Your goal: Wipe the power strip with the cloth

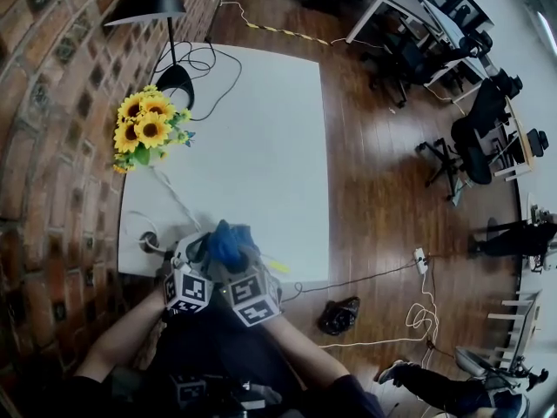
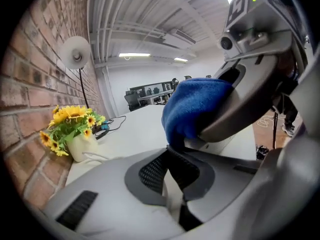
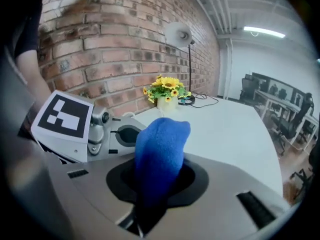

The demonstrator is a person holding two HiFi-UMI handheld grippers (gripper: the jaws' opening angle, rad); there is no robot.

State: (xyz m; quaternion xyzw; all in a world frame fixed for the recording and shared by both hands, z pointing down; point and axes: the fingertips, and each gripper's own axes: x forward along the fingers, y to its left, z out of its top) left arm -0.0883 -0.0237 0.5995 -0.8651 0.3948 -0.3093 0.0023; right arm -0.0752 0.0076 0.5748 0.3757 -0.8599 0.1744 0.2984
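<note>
White table (image 1: 261, 120) by brick wall (image 1: 52, 103), sunflowers (image 1: 146, 129) at its edge. Right gripper (image 1: 239, 264) fingers clamped on blue cloth (image 3: 160, 149); left gripper (image 2: 172, 181) fingers together.

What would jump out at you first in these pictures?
The bright blue cloth, pinched upright in the right gripper at the table's near edge. Next, the yellow sunflowers on the table's left side against the brick wall, with a black lamp farther along.
</note>
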